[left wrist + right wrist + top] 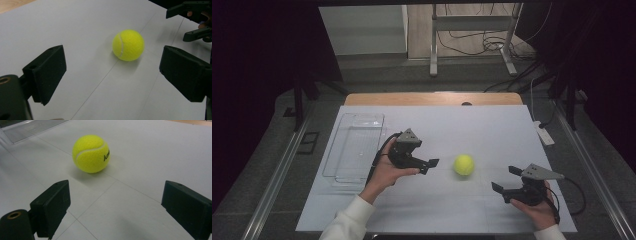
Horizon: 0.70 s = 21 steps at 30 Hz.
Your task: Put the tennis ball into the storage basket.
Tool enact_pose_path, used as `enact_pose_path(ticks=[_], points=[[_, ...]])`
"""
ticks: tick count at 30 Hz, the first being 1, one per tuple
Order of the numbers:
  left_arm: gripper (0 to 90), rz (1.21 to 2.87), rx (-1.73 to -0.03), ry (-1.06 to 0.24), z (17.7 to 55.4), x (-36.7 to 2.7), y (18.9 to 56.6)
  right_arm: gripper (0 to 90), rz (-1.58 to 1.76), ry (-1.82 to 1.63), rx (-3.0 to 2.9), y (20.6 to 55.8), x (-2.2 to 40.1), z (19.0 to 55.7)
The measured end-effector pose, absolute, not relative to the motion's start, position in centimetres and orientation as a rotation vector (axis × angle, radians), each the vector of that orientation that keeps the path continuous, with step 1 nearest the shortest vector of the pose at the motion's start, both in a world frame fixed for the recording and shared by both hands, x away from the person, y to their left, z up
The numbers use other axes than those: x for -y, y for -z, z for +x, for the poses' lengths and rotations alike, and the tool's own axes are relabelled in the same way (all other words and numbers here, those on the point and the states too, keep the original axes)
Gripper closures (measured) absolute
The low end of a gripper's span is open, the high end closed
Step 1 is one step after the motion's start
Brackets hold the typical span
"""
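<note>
A: In the high view, where does the tennis ball lie?

B: I see it resting on the white table sheet, between my two grippers and touching neither. The left gripper sits just beside it on its left; the right gripper is near it, lower and to its right.

A: And the jaws?

B: Both pairs stand wide apart with nothing between them. In the left gripper view the tennis ball lies ahead of the spread jaws, clear of both, with the right gripper beyond it at the upper right corner, also spread. In the right gripper view the tennis ball lies ahead and left of centre, black lettering on its side, untouched.

A: Anything else on the sheet?

B: A clear plastic tray lies at the left side, well apart from the ball; I see its edge in the right gripper view too.
</note>
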<state>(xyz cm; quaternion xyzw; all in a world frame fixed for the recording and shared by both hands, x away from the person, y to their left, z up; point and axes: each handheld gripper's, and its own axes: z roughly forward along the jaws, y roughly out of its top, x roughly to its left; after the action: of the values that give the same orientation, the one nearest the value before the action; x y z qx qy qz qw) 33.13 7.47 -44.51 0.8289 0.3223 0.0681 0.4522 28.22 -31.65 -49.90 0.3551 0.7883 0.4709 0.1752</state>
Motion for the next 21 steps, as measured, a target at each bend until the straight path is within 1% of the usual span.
enact_pose_path(ticks=[21], points=[[8.5,2.084,-0.765,-0.134,34.2,-5.0,44.8,8.5,1.003,-1.332,-2.246,50.1,31.5,28.5]])
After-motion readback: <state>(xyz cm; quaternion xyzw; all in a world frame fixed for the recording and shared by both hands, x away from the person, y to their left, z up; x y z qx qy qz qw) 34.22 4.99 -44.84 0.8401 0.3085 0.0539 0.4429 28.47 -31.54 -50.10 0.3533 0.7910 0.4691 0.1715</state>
